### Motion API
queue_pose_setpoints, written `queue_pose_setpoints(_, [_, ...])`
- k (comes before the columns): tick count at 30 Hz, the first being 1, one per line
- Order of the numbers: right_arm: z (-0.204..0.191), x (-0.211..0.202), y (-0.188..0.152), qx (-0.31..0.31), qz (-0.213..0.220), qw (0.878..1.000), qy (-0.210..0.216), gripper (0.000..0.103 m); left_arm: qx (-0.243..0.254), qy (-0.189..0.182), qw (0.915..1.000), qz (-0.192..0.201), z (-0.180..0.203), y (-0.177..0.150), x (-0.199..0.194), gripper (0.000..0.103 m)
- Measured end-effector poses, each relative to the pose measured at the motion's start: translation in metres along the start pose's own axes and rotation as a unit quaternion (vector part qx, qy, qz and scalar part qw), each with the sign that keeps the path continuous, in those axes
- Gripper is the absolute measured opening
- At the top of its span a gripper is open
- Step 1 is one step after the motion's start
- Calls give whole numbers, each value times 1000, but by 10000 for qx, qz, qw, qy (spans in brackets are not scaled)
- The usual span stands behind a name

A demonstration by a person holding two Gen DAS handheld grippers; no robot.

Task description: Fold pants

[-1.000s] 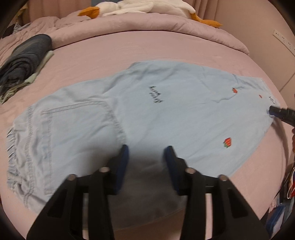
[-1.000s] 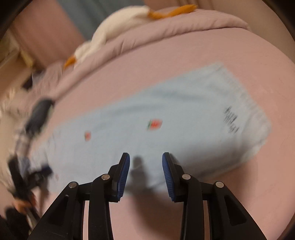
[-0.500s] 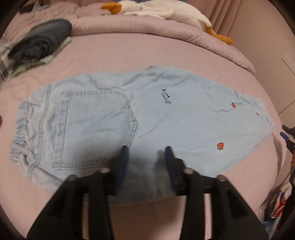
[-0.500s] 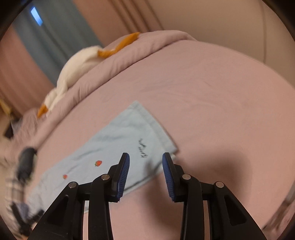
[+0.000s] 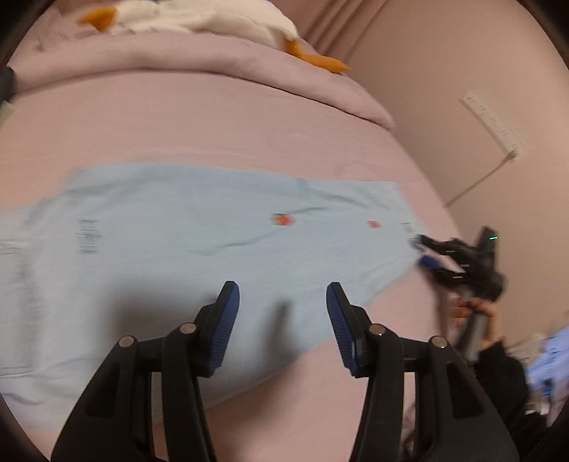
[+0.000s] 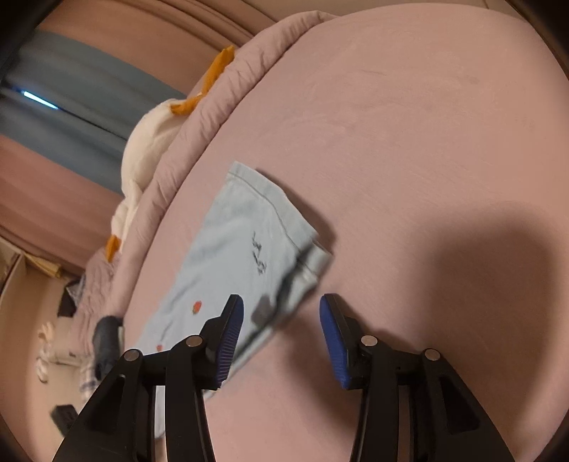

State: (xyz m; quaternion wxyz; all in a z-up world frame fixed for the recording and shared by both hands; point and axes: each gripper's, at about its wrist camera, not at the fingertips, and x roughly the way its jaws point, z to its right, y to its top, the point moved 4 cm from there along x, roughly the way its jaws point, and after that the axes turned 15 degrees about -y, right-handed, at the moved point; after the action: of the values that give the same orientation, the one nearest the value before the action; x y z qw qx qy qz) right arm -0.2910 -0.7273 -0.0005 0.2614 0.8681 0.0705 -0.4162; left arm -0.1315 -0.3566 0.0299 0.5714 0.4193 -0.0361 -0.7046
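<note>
Both grippers have swung toward the pants' leg end since a second ago, and the waistband and pocket have left the left view. Light blue denim pants (image 5: 185, 256) lie flat on the pink bed (image 5: 213, 117). Left gripper (image 5: 282, 302) hovers above them, fingers apart and empty. Right gripper (image 6: 281, 312) hangs at the hem, fingers opening, not pressing the cloth.

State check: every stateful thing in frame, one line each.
Light blue denim pants: spread flat on the bed, not yet folded.
Left tool: open, nothing between the pads, above the pants.
Right tool: jaws opening, nothing gripped, at the hem end of the pants.
Pink bed sheet: smooth, mostly bare.
White plush goose: lying on the duvet.
</note>
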Motion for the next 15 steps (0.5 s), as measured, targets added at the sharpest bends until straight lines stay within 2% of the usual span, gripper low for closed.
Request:
queue_pose_setpoints(2, [4, 0, 5, 14, 13, 10000, 64, 44, -153, -154, 9997, -60, 1, 3, 17, 51])
queue_pose_setpoints(5, [6, 7, 11, 215, 111, 9994, 242, 42, -410, 219, 9985, -299, -16, -4, 37, 50])
queue_pose_setpoints(6, [7, 8, 12, 215, 158, 9994, 216, 31, -570, 398, 9963, -503, -28, -9, 44, 44])
queue_pose_setpoints(8, [11, 11, 12, 221, 173, 9994, 178, 15, -444, 366, 9977, -356, -34, -12, 42, 36])
queue_pose_setpoints(9, [15, 11, 12, 311, 177, 9990, 255, 11, -443, 333, 9977, -396, -35, -12, 41, 34])
queue_pose_setpoints(11, [16, 10, 13, 360, 197, 9989, 244, 10, -628, 228, 9970, -397, -38, -10, 38, 34])
queue_pose_setpoints(13, [-3, 0, 14, -120, 437, 9988, -205, 10, -878, 50, 9954, -367, -37, -6, 35, 47])
queue_pose_setpoints(15, [-32, -17, 12, -776, 853, 9921, -486, 10, -1014, -191, 9943, -266, -29, 1, 36, 55])
